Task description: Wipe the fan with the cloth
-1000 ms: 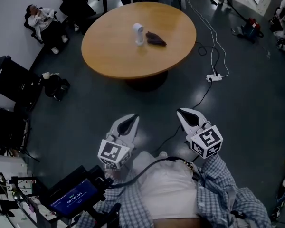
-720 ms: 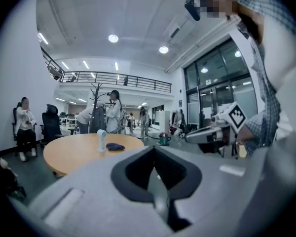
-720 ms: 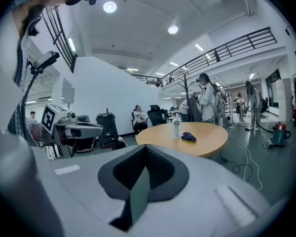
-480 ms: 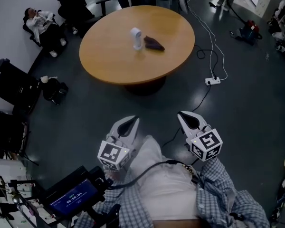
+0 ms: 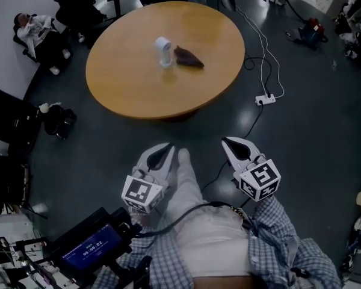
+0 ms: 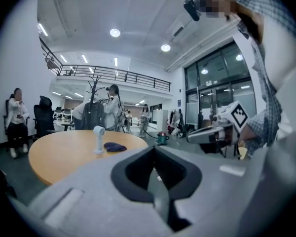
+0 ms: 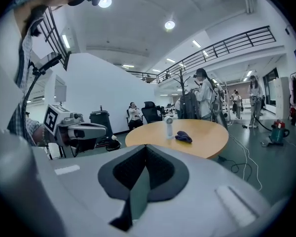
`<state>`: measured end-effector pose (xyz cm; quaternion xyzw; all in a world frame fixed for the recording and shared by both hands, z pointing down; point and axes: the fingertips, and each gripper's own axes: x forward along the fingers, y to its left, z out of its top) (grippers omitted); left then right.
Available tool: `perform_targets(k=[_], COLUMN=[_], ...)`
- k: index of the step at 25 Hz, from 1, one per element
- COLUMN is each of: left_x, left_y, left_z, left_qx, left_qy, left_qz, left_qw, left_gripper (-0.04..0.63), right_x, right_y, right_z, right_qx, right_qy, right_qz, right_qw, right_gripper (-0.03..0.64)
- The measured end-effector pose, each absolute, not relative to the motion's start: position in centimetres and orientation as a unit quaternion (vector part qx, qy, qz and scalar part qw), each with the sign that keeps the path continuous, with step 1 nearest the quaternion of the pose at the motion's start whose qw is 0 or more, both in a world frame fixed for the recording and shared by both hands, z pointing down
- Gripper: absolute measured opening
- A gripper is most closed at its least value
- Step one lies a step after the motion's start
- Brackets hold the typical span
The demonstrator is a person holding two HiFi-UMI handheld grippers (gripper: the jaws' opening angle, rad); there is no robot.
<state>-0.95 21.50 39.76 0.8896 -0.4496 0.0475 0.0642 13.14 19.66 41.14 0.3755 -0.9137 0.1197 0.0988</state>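
A small white fan (image 5: 163, 50) stands upright on the round wooden table (image 5: 138, 83), with a dark cloth (image 5: 188, 56) lying just to its right. Both show far off in the left gripper view, fan (image 6: 98, 138) and cloth (image 6: 115, 146), and in the right gripper view, fan (image 7: 168, 126) and cloth (image 7: 184, 137). My left gripper (image 5: 163, 151) and right gripper (image 5: 234, 146) are held side by side well short of the table, over the dark floor. Both are shut with nothing in them.
A white power strip (image 5: 265, 99) and its cables trail over the floor right of the table. Black office chairs (image 5: 12, 116) stand at the left, and a seated person (image 5: 33, 29) is at the far left. A red vacuum (image 5: 310, 29) sits at the back right.
The table, fan and cloth have shifted left and a little nearer in the head view as I step forward. Both grippers stay shut, side by side.
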Motion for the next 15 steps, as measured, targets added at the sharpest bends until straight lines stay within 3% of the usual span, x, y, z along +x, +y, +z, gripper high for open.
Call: perform_targets(k=[15], left_x=[-5.6], left_y=[3.3], left_z=[40.8], left_qx=[0.908], left_qy=[-0.405], left_qz=[0.093], left_qw=[0.058], left_gripper=[0.002], right_x=[7.4], right_y=[1.4], right_z=[40.8], right_qx=[0.395], right_qy=[-0.904], right_qz=[0.132], right_qw=[0.101], right_gripper=[0.003])
